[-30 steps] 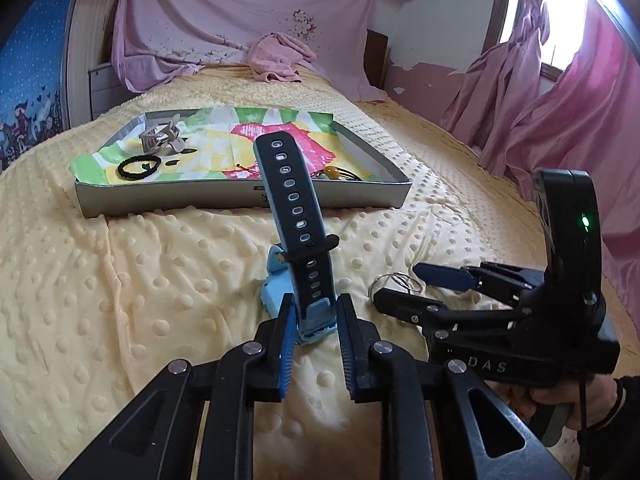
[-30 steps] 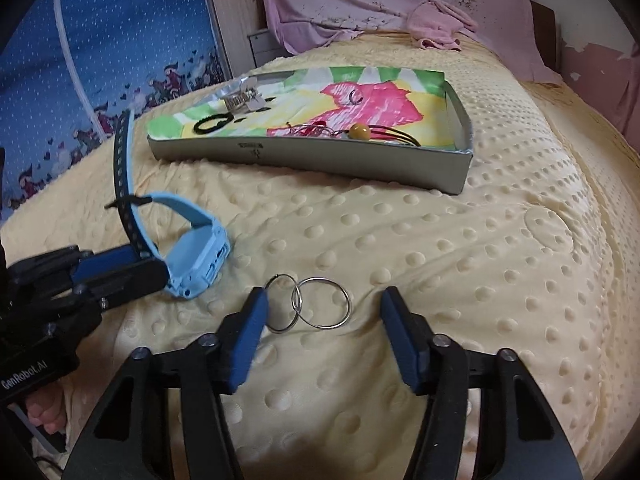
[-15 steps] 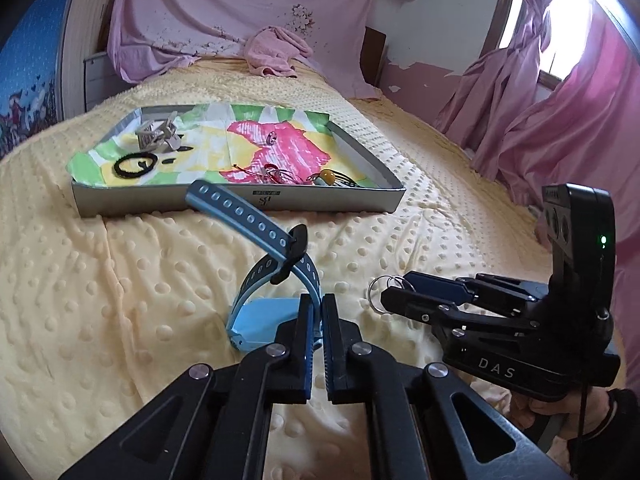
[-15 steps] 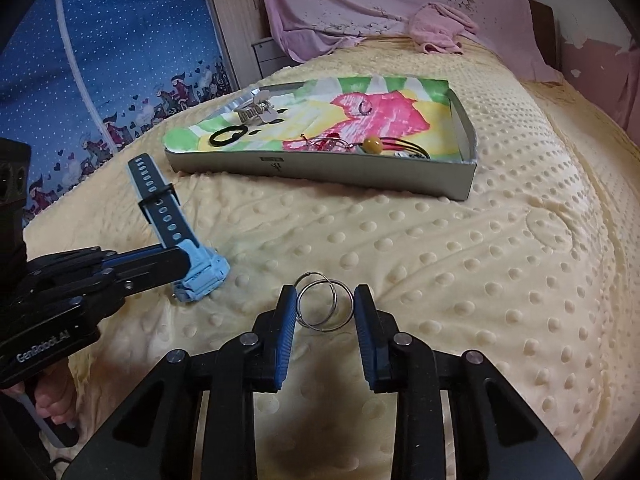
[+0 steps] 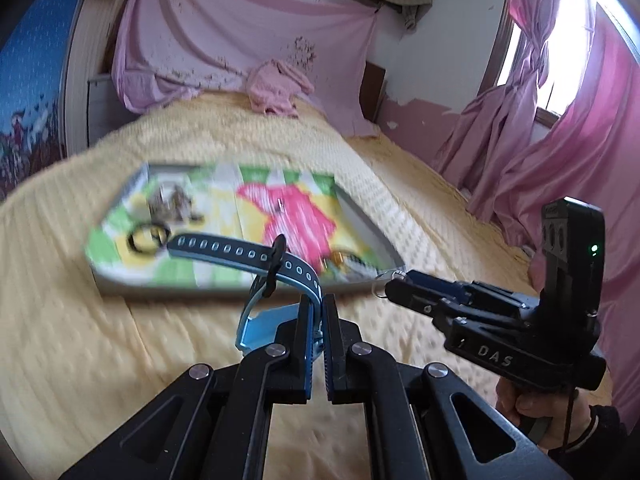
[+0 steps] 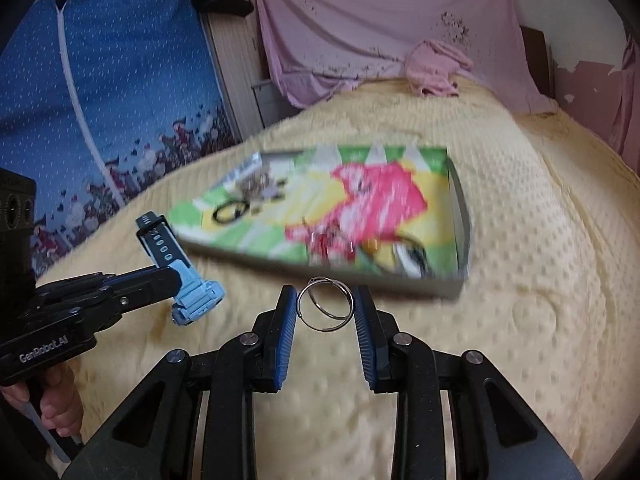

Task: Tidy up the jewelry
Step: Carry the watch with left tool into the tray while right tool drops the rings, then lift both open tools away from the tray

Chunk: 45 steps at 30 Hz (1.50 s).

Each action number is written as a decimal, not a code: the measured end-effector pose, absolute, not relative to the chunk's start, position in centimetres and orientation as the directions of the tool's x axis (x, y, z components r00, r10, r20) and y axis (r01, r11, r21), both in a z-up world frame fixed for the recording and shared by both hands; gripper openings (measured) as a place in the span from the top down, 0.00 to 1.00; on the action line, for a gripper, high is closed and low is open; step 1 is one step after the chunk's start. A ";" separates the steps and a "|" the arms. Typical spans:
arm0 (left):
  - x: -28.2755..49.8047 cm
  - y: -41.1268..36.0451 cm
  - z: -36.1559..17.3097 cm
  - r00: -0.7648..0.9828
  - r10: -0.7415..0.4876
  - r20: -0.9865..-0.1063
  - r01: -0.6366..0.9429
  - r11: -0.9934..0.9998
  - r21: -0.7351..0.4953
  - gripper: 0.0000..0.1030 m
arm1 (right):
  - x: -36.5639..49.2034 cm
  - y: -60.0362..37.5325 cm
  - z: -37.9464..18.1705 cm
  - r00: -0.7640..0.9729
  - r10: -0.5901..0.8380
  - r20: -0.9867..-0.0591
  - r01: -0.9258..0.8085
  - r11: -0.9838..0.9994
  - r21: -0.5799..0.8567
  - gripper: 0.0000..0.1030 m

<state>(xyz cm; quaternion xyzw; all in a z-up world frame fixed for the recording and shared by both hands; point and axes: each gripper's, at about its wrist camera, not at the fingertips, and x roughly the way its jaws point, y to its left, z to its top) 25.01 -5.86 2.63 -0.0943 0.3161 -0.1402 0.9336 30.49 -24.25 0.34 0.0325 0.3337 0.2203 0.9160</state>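
My left gripper (image 5: 318, 300) is shut on the strap of a light-blue watch (image 5: 260, 324), which hangs lifted above the yellow bedspread; its dark strap (image 5: 224, 248) sticks out to the left. The same watch (image 6: 192, 292) shows at the left of the right wrist view, held by the left gripper (image 6: 176, 280). My right gripper (image 6: 325, 300) is shut on a pair of linked metal rings (image 6: 325, 306), raised off the bed. The rings (image 5: 380, 278) also show at the right gripper's tip (image 5: 394, 284). A shallow grey tray (image 6: 460, 216) with a colourful lining lies beyond.
The tray (image 5: 120, 280) holds a black hair tie (image 5: 146, 238), a metal clip (image 5: 168, 200), a small ring and tangled necklaces (image 6: 332, 242). A pink cloth (image 5: 276, 88) lies at the bed's head. Pink curtains (image 5: 560, 152) hang right; a blue panel (image 6: 100, 80) stands left.
Both grippers shut on their items, the left on the watch and the right on the rings, and then rose off the bedspread towards the tray.
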 end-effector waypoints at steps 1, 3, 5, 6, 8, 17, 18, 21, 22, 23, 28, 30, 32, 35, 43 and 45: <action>25.7 -5.5 3.1 0.767 -0.320 -0.557 0.203 0.943 -0.263 0.96 | 31.5 -23.8 0.6 0.684 0.430 -0.589 -0.381 0.899 0.215 0.75; 27.2 -4.7 3.5 0.773 -0.314 -0.551 0.199 0.945 -0.259 0.96 | 33.0 -23.0 0.7 0.683 0.437 -0.585 -0.378 0.897 0.229 0.75; 29.1 -3.6 3.2 0.769 -0.306 -0.561 0.186 0.947 -0.261 0.96 | 34.4 -21.9 0.4 0.675 0.441 -0.592 -0.378 0.895 0.236 0.75; 29.8 -3.1 2.9 0.765 -0.307 -0.566 0.183 0.946 -0.266 0.96 | 35.0 -21.4 0.1 0.671 0.439 -0.598 -0.377 0.896 0.235 0.75; 31.5 -2.2 2.1 0.748 -0.310 -0.587 0.179 0.946 -0.271 0.96 | 36.3 -20.3 -0.6 0.660 0.436 -0.612 -0.378 0.896 0.231 0.75; 34.3 -0.7 -1.3 0.702 -0.282 -0.654 0.145 0.955 -0.257 0.95 | 39.0 -17.5 -3.9 0.621 0.394 -0.678 -0.365 0.911 0.195 0.74; 34.3 -0.7 -1.5 0.699 -0.284 -0.656 0.145 0.955 -0.258 0.95 | 39.1 -17.5 -4.1 0.620 0.387 -0.682 -0.360 0.913 0.192 0.74; 34.4 -0.9 -2.0 0.694 -0.283 -0.662 0.148 0.956 -0.254 0.95 | 39.3 -17.7 -4.7 0.612 0.385 -0.691 -0.351 0.915 0.198 0.74; 34.4 -0.9 -2.2 0.692 -0.286 -0.663 0.148 0.955 -0.257 0.95 | 39.3 -17.7 -4.7 0.611 0.386 -0.691 -0.351 0.915 0.201 0.74; 34.4 -0.9 -2.2 0.692 -0.283 -0.664 0.144 0.956 -0.257 0.95 | 39.4 -17.7 -4.7 0.612 0.385 -0.691 -0.350 0.915 0.200 0.74; 34.2 -0.6 -2.1 0.695 -0.275 -0.664 0.120 0.955 -0.271 0.95 | 39.3 -18.1 -4.8 0.608 0.390 -0.691 -0.348 0.914 0.210 0.73; 34.2 -0.5 -2.0 0.696 -0.271 -0.666 0.109 0.955 -0.275 0.95 | 39.2 -18.2 -4.8 0.609 0.387 -0.693 -0.343 0.915 0.210 0.69; 34.0 -0.4 -2.0 0.695 -0.266 -0.668 0.099 0.956 -0.277 0.95 | 38.9 -18.5 -4.7 0.615 0.384 -0.689 -0.337 0.918 0.212 0.61; 33.4 -0.5 -1.9 0.696 -0.267 -0.667 0.095 0.954 -0.283 0.95 | 38.1 -19.2 -4.2 0.633 0.388 -0.670 -0.326 0.919 0.223 0.52; 30.9 -0.4 -0.8 0.722 -0.261 -0.640 0.082 0.952 -0.296 0.95 | 34.9 -21.4 -2.5 0.692 0.381 -0.613 -0.304 0.924 0.232 0.39; 30.3 -0.3 -0.4 0.730 -0.262 -0.631 0.075 0.949 -0.307 0.95 | 34.0 -22.0 -1.8 0.714 0.377 -0.589 -0.296 0.926 0.234 0.32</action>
